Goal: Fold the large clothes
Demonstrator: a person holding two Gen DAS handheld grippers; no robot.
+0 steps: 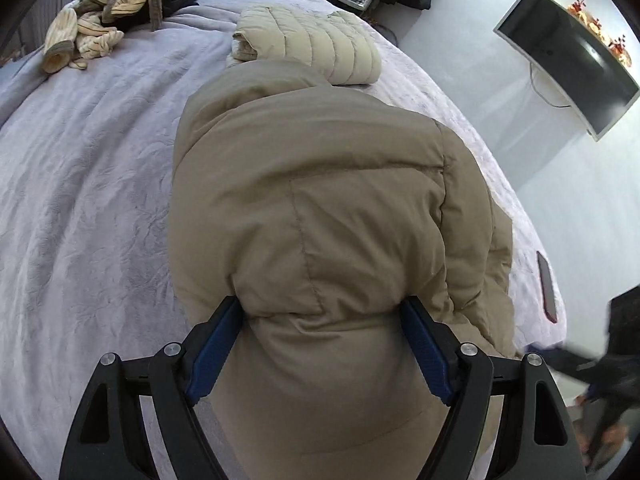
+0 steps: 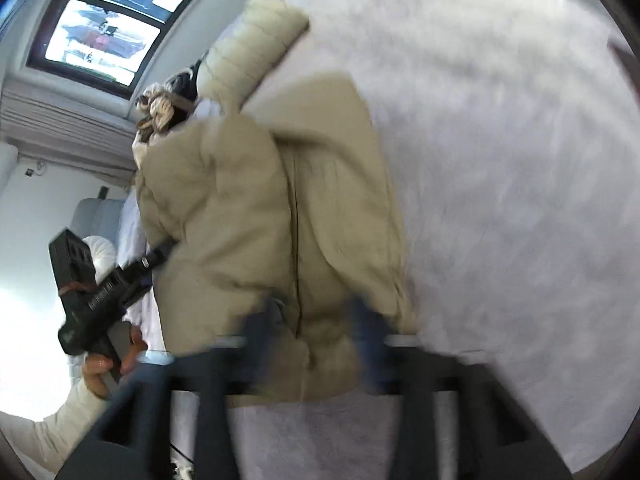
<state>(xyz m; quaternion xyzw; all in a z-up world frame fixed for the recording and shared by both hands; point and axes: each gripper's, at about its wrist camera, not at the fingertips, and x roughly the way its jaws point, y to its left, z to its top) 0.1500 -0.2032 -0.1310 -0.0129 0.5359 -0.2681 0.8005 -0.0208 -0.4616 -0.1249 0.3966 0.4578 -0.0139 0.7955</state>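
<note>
Left gripper (image 1: 322,312): both blue-padded fingers (image 1: 218,350) spread wide, one on each side of a thick bunch of the tan coat (image 1: 320,200), pads pressed against the fabric, bulge filling the gap between them. Seen from the right wrist view, the same tool is held by the person's left hand (image 2: 106,368), fingers wrapped round the black handle, cream sleeve on the forearm. Right gripper (image 2: 316,328): motion-blurred, dark fingers either side of a coat fold, fabric pinched between them; exact gap hard to read in the blur.
</note>
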